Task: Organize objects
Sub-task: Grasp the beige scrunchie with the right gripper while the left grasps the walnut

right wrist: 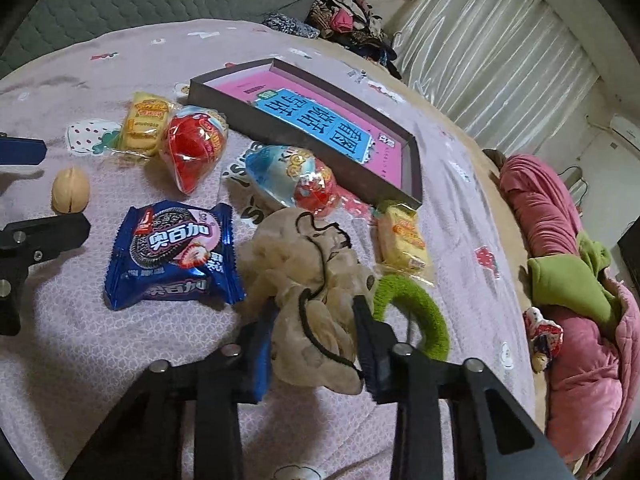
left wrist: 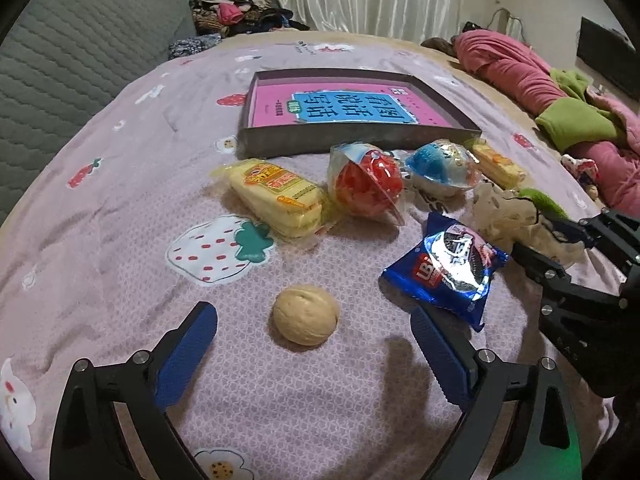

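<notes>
A dark shallow box [left wrist: 360, 138] [right wrist: 304, 146] with a pink book in it lies on the bed. In front of it lie two yellow biscuit packs [left wrist: 278, 198] [right wrist: 402, 240], a red toy egg [left wrist: 366, 184] [right wrist: 192, 152], a blue toy egg [left wrist: 440, 166] [right wrist: 288, 178], a blue cookie pack [left wrist: 448, 266] [right wrist: 172, 254] and a walnut [left wrist: 306, 314] [right wrist: 71, 195]. My left gripper [left wrist: 314, 332] is open around the walnut, not touching it. My right gripper [right wrist: 316, 316] is shut on a beige scrunchie [right wrist: 312, 280] [left wrist: 508, 220], next to a green scrunchie [right wrist: 416, 308].
The pink patterned bedsheet [left wrist: 120, 240] covers the bed. A pink and green quilt [right wrist: 568, 280] lies along the right side. A grey headboard [left wrist: 60, 60] and a pile of clothes [left wrist: 236, 8] stand at the back.
</notes>
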The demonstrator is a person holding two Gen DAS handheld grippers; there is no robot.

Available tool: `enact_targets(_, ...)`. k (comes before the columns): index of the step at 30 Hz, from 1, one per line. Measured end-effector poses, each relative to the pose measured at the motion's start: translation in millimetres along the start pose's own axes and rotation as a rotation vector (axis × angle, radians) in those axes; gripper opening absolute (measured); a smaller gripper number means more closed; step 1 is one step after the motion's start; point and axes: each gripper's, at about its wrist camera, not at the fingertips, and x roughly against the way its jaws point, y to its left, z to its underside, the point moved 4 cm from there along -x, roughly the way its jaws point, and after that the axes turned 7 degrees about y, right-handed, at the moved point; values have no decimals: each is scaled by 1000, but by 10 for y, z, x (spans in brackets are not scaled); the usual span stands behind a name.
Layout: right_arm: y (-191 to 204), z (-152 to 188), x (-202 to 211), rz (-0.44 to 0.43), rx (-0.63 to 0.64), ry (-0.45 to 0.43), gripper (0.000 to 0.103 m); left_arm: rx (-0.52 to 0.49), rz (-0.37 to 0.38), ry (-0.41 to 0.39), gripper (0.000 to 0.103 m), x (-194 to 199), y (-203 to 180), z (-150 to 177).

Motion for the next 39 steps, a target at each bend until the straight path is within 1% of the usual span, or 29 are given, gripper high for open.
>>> enact_targets(1,2,0,-1,-1,-2,-1,33,0,-2,3,97,-8,-5,-8)
enact_targets(2,6,-2,-6,-1,-3,0,32,-2,0,4,90,-17,-12,-13)
enact_targets(3,7,-5,-17,-6,-2,3,30,-2,7,3,69,-25,-20,-20)
enact_targets(5,12,-9,-28,-18,-5,6,26,1,7,21,38,-71,-31,-33)
enact_targets(6,13,-10,-29,-25,-6,8,25,-1,9,31,38,-101,-30,-31)
enact_targets(9,9,-12,-27,-30,-9,8,24,5,17,52,38,-172,-29,-19)
enact_targets(10,6,-9,-24,-34,-10,8,24,4,14,52,38,-179,-31,-21)
enact_targets(12,-4,-7,-11,-44,-20,2,22,6,17,47,34,-171,-32,-26)
enact_targets(20,-51,10,9,-93,-53,-3,18,3,27,49,34,-162,-30,-23)
enact_targets(23,-87,18,37,-128,-76,-10,17,1,27,44,34,-152,-47,-29)
enact_targets(27,-170,41,78,-228,-135,-13,17,8,41,35,34,-119,-35,-32)
enact_targets(29,-201,52,97,-255,-154,-18,17,17,54,37,34,-114,-13,-30)
enact_targets(33,-214,61,152,-295,-174,-28,17,26,55,24,34,-68,18,-44)
enact_targets(39,-262,63,227,-322,-198,-46,17,29,61,-4,34,48,34,-79)
